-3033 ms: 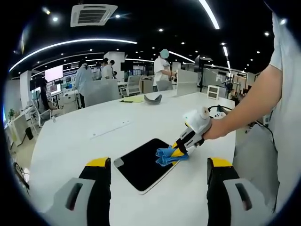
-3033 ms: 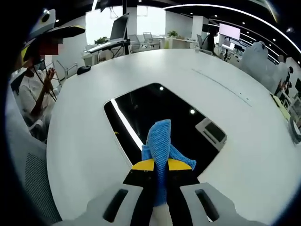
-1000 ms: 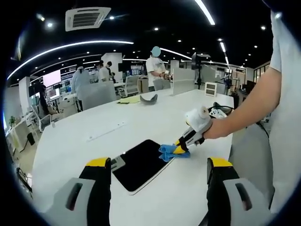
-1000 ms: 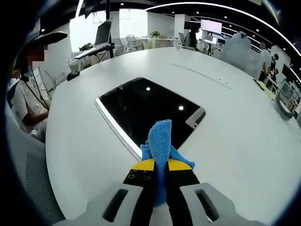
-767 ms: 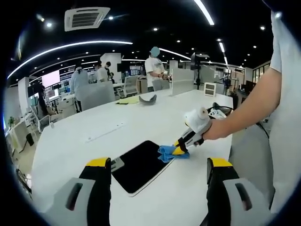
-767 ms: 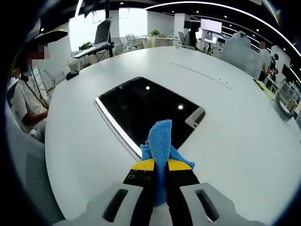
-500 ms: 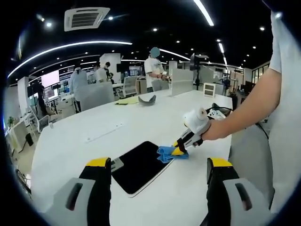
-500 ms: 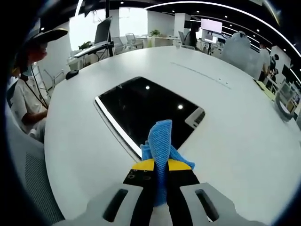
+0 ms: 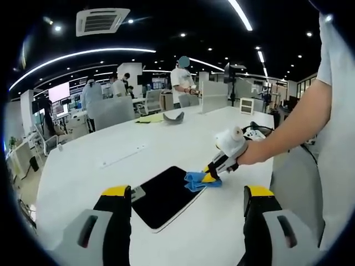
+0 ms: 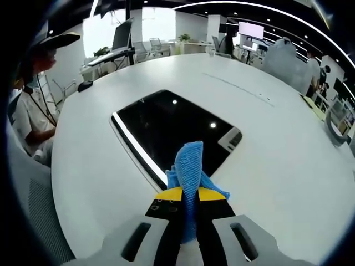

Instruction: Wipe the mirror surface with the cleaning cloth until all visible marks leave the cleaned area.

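Cloth (image 10: 189, 166) between right tongs (image 10: 189, 195), at mirror (image 10: 172, 130) edge

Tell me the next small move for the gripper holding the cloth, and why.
Probably push the right gripper forward across the dark rectangular mirror. Its fingers are shut on the blue woven cleaning cloth, which sits at the mirror's near edge, so most of the glass lies ahead. The left gripper hangs open, apart.

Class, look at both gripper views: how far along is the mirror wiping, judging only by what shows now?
Done: the right tool is shut on the blue woven cleaning cloth, with the cloth at the near edge of the dark rectangular mirror on the white table. In hand: wiping that edge. Left: no marks are discernible on the glass, so completion cannot be confirmed. The left tool is open, idle.
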Tool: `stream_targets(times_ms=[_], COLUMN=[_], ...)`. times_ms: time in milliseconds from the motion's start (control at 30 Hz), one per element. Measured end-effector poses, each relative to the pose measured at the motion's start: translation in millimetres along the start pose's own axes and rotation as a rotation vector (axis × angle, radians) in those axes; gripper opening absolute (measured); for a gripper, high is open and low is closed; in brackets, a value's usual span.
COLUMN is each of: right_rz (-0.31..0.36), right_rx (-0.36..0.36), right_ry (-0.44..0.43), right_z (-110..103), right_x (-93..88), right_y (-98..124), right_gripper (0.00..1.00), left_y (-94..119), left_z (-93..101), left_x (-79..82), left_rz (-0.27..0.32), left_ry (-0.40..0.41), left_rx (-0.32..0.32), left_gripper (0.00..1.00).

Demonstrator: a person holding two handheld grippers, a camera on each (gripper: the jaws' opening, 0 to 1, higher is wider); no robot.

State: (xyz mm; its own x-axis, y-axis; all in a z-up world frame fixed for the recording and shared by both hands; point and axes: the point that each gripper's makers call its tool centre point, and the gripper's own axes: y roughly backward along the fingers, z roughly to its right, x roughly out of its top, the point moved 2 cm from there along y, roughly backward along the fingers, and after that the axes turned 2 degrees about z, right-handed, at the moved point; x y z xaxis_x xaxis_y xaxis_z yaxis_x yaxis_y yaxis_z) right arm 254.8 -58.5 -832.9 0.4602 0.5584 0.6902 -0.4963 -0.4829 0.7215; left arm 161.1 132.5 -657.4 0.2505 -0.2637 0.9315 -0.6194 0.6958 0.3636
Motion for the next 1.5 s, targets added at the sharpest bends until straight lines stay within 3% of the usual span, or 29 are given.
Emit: stream_targets(times_ms=[1500], right_rz=[-0.017], right_rx=[-0.009], right_ry=[0.010], right_z=[12.3], right_x=[19.3], right_y=[-18.1], right_gripper=[0.02], left_y=[-4.7], left_z=[-8.7], left_x=[-10.3], left_rz=[0.002], left_ry=[0.029], left_rx=[-0.026], left_gripper=[0.83])
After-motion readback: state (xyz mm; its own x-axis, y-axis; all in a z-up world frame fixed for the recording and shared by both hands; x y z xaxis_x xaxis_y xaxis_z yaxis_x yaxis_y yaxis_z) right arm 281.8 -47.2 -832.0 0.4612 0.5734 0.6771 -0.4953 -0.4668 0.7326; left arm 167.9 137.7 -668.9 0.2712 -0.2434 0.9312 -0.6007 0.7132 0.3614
